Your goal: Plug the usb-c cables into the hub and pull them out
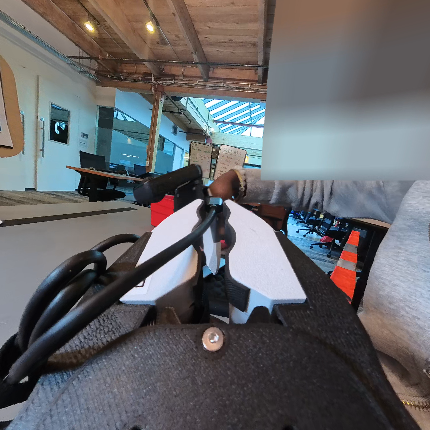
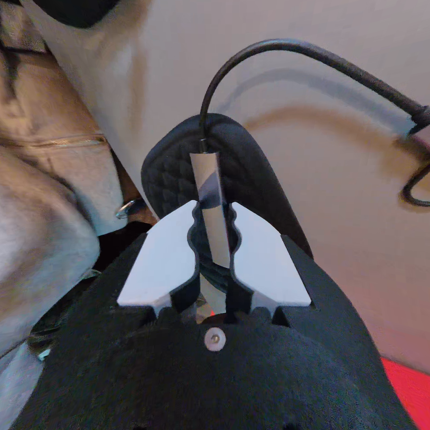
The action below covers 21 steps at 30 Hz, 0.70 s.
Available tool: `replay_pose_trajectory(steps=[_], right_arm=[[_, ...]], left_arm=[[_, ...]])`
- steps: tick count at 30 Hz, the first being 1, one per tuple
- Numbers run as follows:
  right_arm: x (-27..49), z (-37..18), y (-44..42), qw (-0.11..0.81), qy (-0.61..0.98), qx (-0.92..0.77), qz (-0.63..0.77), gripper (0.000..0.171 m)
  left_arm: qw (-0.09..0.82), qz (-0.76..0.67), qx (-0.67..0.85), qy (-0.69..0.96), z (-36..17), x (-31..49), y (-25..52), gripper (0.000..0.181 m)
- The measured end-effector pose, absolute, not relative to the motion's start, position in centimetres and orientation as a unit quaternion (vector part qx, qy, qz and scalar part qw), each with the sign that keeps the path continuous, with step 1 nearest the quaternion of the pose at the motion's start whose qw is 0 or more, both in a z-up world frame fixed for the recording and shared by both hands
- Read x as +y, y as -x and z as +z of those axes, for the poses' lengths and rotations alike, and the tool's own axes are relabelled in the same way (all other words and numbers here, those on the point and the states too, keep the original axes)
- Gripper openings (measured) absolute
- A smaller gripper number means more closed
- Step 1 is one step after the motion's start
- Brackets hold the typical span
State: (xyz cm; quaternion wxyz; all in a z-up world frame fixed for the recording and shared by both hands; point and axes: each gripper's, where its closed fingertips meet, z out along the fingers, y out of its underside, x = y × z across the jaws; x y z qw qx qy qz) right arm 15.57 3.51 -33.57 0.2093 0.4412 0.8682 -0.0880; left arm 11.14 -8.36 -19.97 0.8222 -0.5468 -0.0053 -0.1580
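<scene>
The hub (image 2: 213, 209) is a thin, flat, silver bar. It looks shiny and smooth. A black cable (image 2: 302, 51) comes out of its far end. The cable bends up in a big curve and runs off to the right over the grey table (image 2: 325, 139).

The right gripper (image 2: 213, 207) has white fingers (image 2: 167, 260) with wavy black insides. They are squeezed on the hub from both sides. The hub stands on its thin edge between them. Part of it pokes out past the tips and part goes back toward the camera. Under the hub sits the black front of the left gripper.

In the left wrist view, the left gripper (image 1: 213, 204) pinches a small grey plug (image 1: 215, 201) right at its tips. A black cord (image 1: 139, 267) hangs from the plug. It drops down to the left and makes loops (image 1: 69, 279) beside the gripper. The two fingers sit close together on the plug. Just behind the plug is the right gripper, black and tilted, with a hand (image 1: 223, 186) and a grey sleeve (image 1: 302, 197) on it. I cannot tell if the plug is inside the hub or only touching it.

A red box (image 1: 162, 211) sits on the table just past the grippers. The table stretches wide and bare to the left. To the right, the table ends at a person in grey, and an orange cone (image 1: 346, 267) stands on the floor.
</scene>
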Motion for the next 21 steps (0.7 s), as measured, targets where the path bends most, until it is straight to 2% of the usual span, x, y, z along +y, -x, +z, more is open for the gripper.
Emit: replay_pose_trajectory(steps=[3,6,8,10,11,15,17,21], right_arm=[[3.2,-33.9,-15.5,0.259,-0.454,0.841,-0.137,0.021],[3.3,-34.1,-15.5,0.187,-0.448,0.863,-0.139,0.020],[4.0,-33.9,-14.6,0.040,-0.426,0.898,-0.100,0.019],[6.3,-32.5,-12.9,-0.196,-0.334,0.922,0.030,0.019],[6.7,-31.9,-12.7,-0.277,-0.278,0.915,0.091,0.019],[5.3,-32.8,-13.8,-0.421,-0.182,0.875,0.153,0.019],[4.7,-32.8,-14.5,-0.445,-0.183,0.867,0.130,0.018],[3.9,-33.2,-15.5,-0.378,-0.252,0.889,0.057,0.014]], left_arm=[[0.822,-0.157,-0.005,0.548,-20.0,-8.3,-11.1,0.014],[0.822,-0.159,-0.006,0.547,-20.0,-8.4,-11.1,0.014],[0.823,-0.160,-0.007,0.545,-19.9,-8.4,-11.1,0.014],[0.824,-0.160,-0.007,0.544,-19.9,-8.4,-11.0,0.014],[0.824,-0.159,-0.007,0.544,-19.9,-8.4,-11.1,0.014],[0.825,-0.153,-0.005,0.544,-19.9,-8.5,-11.1,0.015],[0.825,-0.148,-0.003,0.546,-19.9,-8.4,-11.2,0.014],[0.823,-0.146,-0.001,0.549,-20.0,-8.3,-11.3,0.014]])
